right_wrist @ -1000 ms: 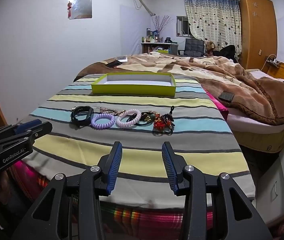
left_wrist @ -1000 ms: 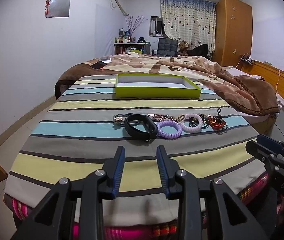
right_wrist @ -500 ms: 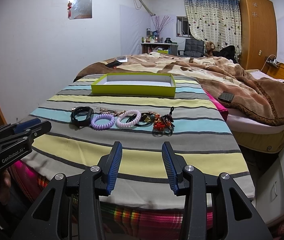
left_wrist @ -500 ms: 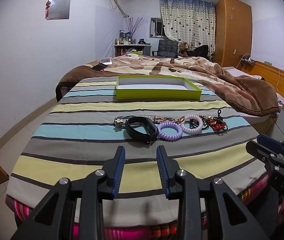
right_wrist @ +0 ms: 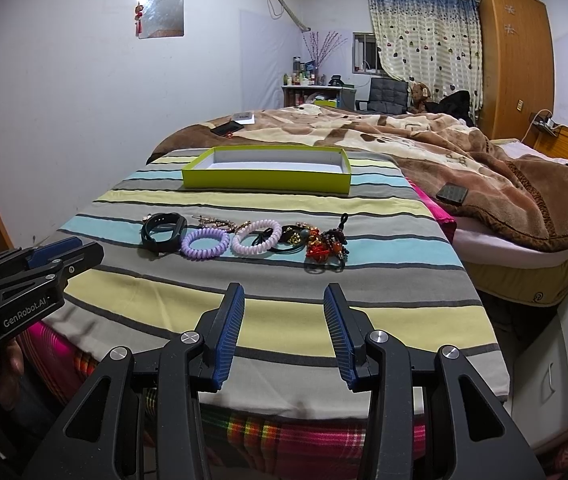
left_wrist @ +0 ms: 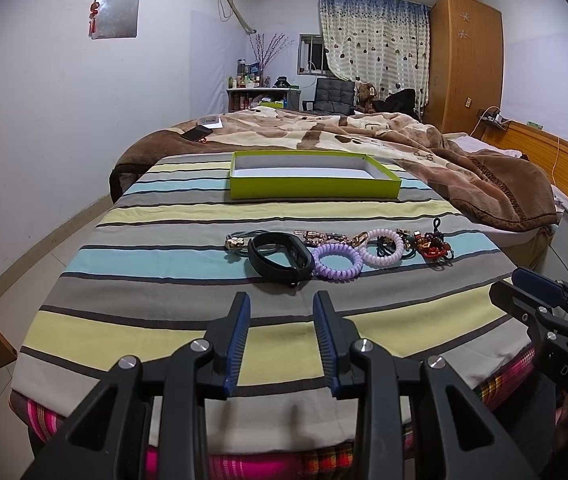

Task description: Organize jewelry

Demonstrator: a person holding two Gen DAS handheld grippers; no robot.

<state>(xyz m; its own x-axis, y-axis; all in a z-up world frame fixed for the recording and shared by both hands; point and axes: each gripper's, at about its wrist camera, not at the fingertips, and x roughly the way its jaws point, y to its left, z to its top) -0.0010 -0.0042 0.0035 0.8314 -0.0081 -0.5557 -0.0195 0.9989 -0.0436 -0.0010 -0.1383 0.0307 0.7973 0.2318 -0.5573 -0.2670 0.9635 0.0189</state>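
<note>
Across the striped cloth (left_wrist: 155, 256) covering the tabletop, the jewelry lies in one row between the tools and the shallow lime-green cardboard tray (left_wrist: 314, 186), which sits empty at the far side; at the row's left end is a black rubber wristband (left_wrist: 279, 258), with a small gold charm on a grey cord (left_wrist: 235, 243) just beside it, then a purple coiled plastic bracelet (left_wrist: 338, 262), a paler lilac coiled bracelet (left_wrist: 384, 242) and, at the right end, a red beaded tassel charm (right_wrist: 324, 246); the pieces touch or overlap, so each should be lifted singly. The left tool (left_wrist: 281, 340) hangs open and empty short of the wristband; the right tool (right_wrist: 284, 332) likewise gapes with nothing between its jaws, nearest the tassel. Judging by this, no piece is yet moved; a good first pick would pinch the wristband's near rim, lift straight up clear of the cord, and carry it over the tray wall before release.
</note>
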